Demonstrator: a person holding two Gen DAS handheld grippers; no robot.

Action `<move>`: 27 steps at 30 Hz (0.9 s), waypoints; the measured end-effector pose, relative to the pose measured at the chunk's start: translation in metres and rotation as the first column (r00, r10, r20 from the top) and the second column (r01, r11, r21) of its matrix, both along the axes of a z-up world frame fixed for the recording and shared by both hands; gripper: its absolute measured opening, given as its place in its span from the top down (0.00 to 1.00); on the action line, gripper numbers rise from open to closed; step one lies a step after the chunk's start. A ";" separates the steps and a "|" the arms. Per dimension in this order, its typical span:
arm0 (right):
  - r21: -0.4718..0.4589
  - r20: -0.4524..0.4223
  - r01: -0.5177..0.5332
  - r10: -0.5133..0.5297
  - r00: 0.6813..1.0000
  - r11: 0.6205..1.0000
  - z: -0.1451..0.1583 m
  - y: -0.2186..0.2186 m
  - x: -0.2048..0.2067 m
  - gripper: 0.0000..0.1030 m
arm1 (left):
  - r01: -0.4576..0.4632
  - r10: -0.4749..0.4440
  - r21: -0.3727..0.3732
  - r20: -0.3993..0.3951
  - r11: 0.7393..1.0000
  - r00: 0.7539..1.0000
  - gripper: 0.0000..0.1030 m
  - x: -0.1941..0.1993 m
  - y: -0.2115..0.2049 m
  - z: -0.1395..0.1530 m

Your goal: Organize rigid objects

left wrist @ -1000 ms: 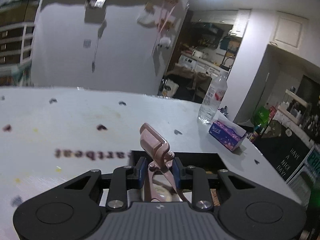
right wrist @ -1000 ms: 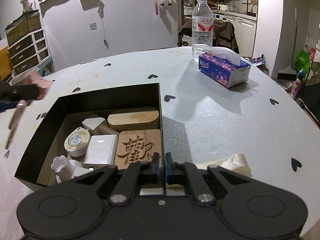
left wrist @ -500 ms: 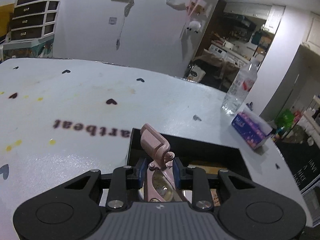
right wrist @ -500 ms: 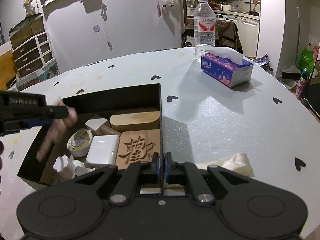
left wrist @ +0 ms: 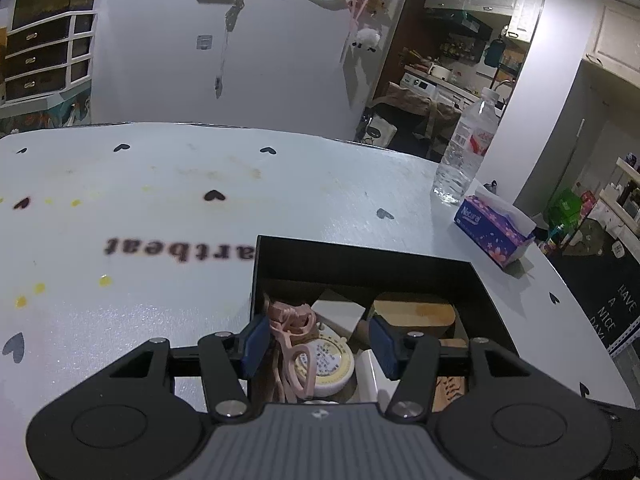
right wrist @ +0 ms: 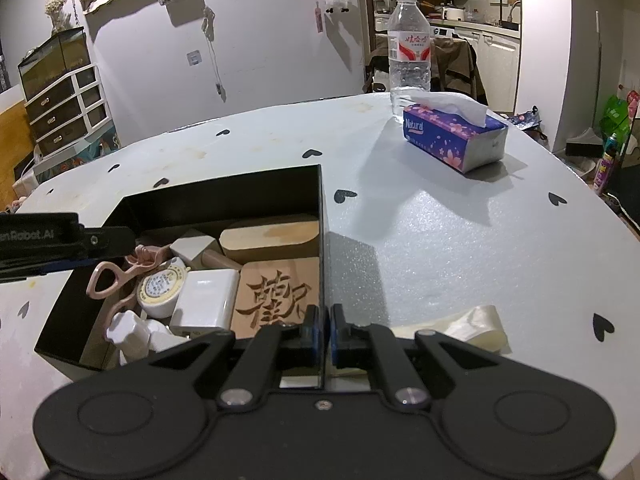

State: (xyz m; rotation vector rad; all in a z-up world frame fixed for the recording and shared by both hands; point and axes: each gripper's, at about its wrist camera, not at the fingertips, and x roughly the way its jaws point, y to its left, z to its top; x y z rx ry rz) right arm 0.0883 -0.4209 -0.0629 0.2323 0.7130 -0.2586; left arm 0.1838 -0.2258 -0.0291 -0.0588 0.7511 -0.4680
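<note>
White, heart-dotted worktop (right wrist: 420, 248) fills both views, carrying a black box (right wrist: 224, 196) close to the cameras. Nearest in the right wrist view, the right gripper (right wrist: 324, 330) has its jaws closed on the box's thin right wall. Only this view shows a cream ribbon (right wrist: 476, 326) lying just right of that gripper, and the left gripper's side with "Robot.AI" printed on it.

Over the box's left end, the left gripper (left wrist: 318, 340) has just been opening its jaws; the pink eyelash curler (left wrist: 290, 332) lies loose between them, leaning by the left pad and resting across a round tape measure (left wrist: 330, 364).

Inside the box also sit a white block (right wrist: 206, 300), a white ribbed piece (right wrist: 128, 330), a wooden tile (right wrist: 276, 296) carved with Chinese characters, and an oval wooden slab (right wrist: 272, 238).

Only the left wrist view shows upside-down lettering "artbeat" (left wrist: 180, 250) on the worktop.

Farther off stand a "Natural" tissue pack (right wrist: 454, 138) and a water bottle (right wrist: 409, 46).
</note>
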 end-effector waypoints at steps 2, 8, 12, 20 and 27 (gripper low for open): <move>-0.001 -0.001 0.002 -0.002 1.000 1.000 -0.001 0.000 0.000 0.94 | 0.003 -0.003 -0.001 0.003 1.000 1.000 0.46 -0.002 0.002 0.001; -0.005 -0.005 0.005 -0.005 1.000 1.000 0.000 0.001 0.002 0.94 | 0.023 -0.023 -0.007 0.003 1.000 1.000 0.45 -0.007 0.006 0.006; -0.005 -0.006 0.006 -0.006 1.000 1.000 0.001 0.001 0.002 0.94 | 0.036 -0.036 -0.007 0.011 0.999 0.999 0.45 -0.012 0.009 0.011; -0.014 -0.012 0.010 -0.010 1.000 1.000 0.001 0.003 0.003 0.94 | 0.045 -0.045 0.000 0.066 0.999 0.997 0.33 -0.024 0.021 0.028; -0.026 -0.019 0.011 -0.011 1.000 1.000 0.002 0.005 0.003 0.94 | 0.038 -0.040 0.016 0.122 0.999 0.992 0.15 -0.042 0.035 0.039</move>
